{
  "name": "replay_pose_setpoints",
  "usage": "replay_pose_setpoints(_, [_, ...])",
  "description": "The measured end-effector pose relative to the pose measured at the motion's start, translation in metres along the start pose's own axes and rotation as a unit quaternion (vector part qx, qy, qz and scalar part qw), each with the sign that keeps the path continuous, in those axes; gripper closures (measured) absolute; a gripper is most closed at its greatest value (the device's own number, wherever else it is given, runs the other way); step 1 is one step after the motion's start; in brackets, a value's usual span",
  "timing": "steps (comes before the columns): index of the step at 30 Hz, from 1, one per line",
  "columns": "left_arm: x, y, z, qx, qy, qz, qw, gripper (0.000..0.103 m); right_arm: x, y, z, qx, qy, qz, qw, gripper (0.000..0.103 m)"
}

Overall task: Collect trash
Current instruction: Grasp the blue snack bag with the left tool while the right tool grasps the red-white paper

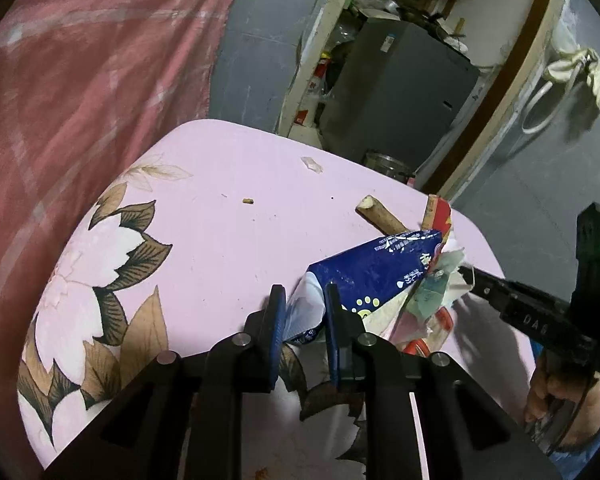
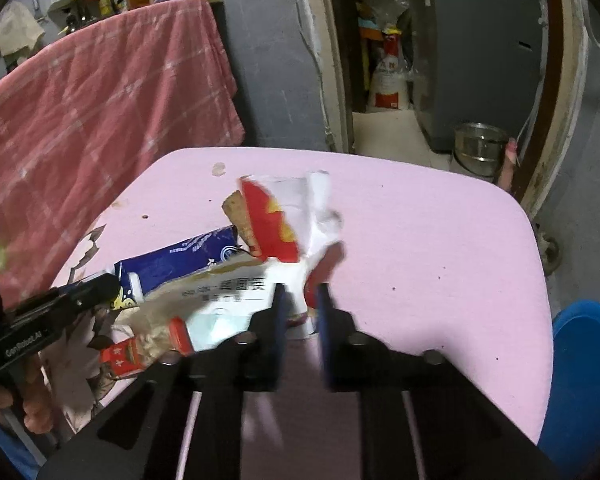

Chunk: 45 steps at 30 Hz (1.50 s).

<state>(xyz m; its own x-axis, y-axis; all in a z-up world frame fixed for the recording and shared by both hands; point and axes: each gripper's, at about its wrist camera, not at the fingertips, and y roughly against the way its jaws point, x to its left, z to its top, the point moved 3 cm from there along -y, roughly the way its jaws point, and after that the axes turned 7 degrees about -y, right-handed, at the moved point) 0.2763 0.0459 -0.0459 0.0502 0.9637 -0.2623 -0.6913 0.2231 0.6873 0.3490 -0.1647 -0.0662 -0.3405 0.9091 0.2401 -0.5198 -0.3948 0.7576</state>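
A pile of wrappers lies on the pink floral table (image 1: 220, 240). My left gripper (image 1: 305, 302) is shut on the white end of a blue-and-white wrapper (image 1: 376, 268). A brown stick piece (image 1: 380, 214) lies just beyond it. In the right wrist view, my right gripper (image 2: 302, 300) is shut on the lower edge of a red-and-white wrapper (image 2: 276, 224), which stands up from the table (image 2: 440, 240). The blue wrapper (image 2: 180, 260) and a crumpled red-capped packet (image 2: 156, 340) lie to its left, where the left gripper (image 2: 112, 284) reaches in. The right gripper (image 1: 470, 276) enters the left view from the right.
A small crumb (image 1: 247, 201) and a paper scrap (image 1: 312, 165) lie farther back on the table. A blue bin (image 2: 584, 360) stands off the table's right edge. A steel pot (image 2: 480, 146) sits on the floor by the doorway. A pink cloth (image 2: 100, 100) hangs at the left.
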Motion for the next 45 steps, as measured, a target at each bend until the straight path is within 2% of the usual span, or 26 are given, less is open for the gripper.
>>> replay_pose_setpoints(7, [0.001,0.014,-0.005,-0.024,0.021,0.005,0.9995,0.091,-0.006,0.01,-0.008,-0.025,-0.015,0.0,1.0,0.099])
replay_pose_setpoints(14, [-0.011,0.027,-0.007,-0.05,0.019,0.011,0.9985,0.092,-0.015,0.036,-0.014,-0.067,-0.033,-0.009,0.997,0.1])
replay_pose_setpoints(21, [-0.014,0.036,-0.008,-0.066,0.038,0.032,0.9966,0.092,-0.017,0.042,-0.016,-0.068,-0.028,-0.013,0.997,0.101])
replay_pose_setpoints(26, [-0.014,0.041,-0.009,-0.075,0.044,0.036,0.9956,0.092,-0.017,0.056,-0.021,-0.083,-0.011,-0.033,0.996,0.101])
replay_pose_setpoints(30, [-0.019,0.041,-0.012,-0.076,0.036,0.038,0.9958,0.092,-0.023,0.056,-0.028,-0.068,-0.018,-0.032,0.997,0.101])
replay_pose_setpoints(38, [-0.014,0.034,-0.012,-0.066,0.039,0.037,0.9964,0.092,-0.029,0.04,-0.032,-0.033,-0.029,-0.031,0.999,0.093])
replay_pose_setpoints(42, [-0.014,0.034,-0.01,-0.068,0.04,0.037,0.9961,0.092,-0.029,0.031,-0.032,-0.017,-0.033,-0.029,0.999,0.093])
replay_pose_setpoints(45, [-0.015,0.037,-0.008,-0.079,0.043,0.037,0.9953,0.092,-0.028,0.029,-0.033,-0.016,-0.029,-0.031,0.999,0.099])
